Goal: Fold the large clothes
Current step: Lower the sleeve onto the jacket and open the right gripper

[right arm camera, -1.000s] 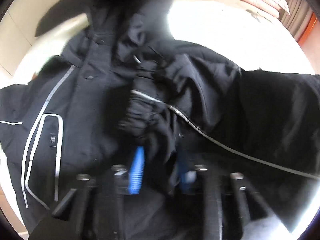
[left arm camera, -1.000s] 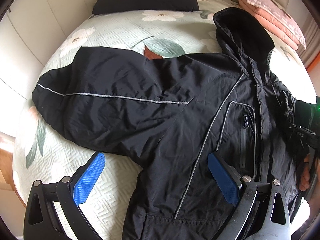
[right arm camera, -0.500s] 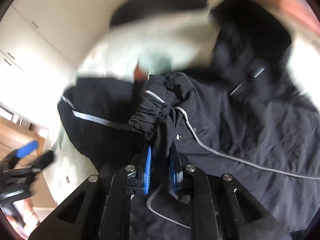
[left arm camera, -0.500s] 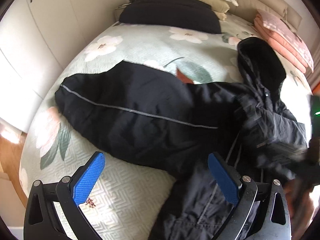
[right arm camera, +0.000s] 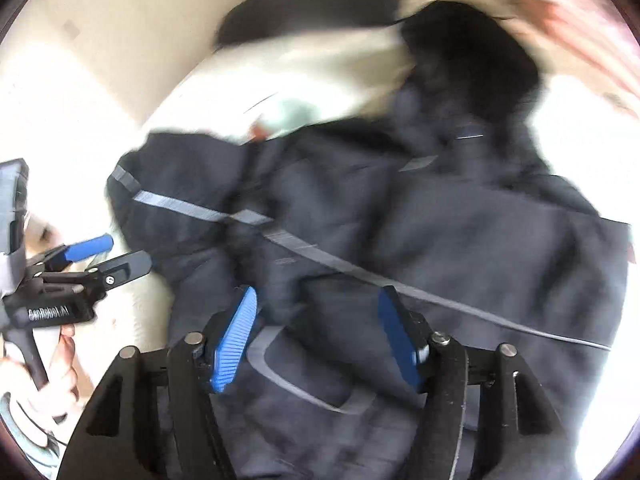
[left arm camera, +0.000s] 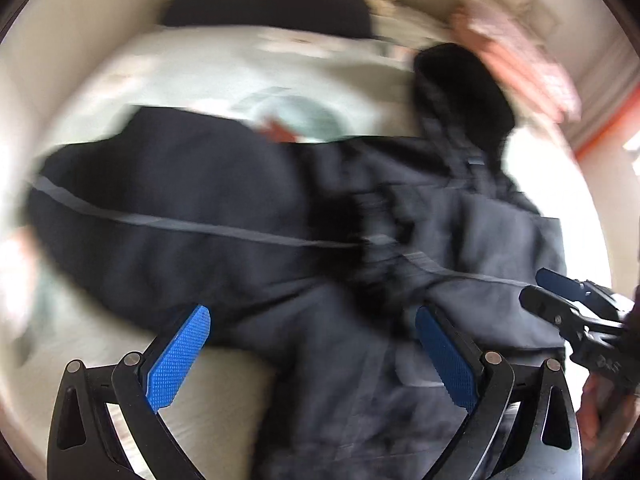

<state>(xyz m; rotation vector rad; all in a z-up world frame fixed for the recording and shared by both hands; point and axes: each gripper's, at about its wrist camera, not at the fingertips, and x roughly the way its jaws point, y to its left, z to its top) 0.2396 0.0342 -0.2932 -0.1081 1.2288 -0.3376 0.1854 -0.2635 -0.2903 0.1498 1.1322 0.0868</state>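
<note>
A large black hooded jacket point(left arm camera: 224, 216) with grey reflective stripes lies on the bed; it also shows in the right wrist view point(right arm camera: 460, 248). One sleeve stretches out to the left, the other lies folded across the chest. The hood point(left arm camera: 460, 92) points to the far side. My left gripper point(left arm camera: 312, 356) is open and empty above the jacket's lower left edge. My right gripper point(right arm camera: 316, 336) is open and empty above the jacket's front. Each gripper shows in the other's view, the right one point(left arm camera: 568, 304) and the left one point(right arm camera: 92, 256). Both views are blurred.
The bed point(left arm camera: 224, 68) has a pale floral quilt. A dark cushion point(left arm camera: 268, 4) and pillows lie at the head. Folded pink bedding point(left arm camera: 520, 52) sits at the far right. White cupboards point(right arm camera: 100, 40) stand to the left.
My right gripper carried the right sleeve cuff across the jacket's chest and has opened and let it go. It has drawn back. My left gripper stayed open.
</note>
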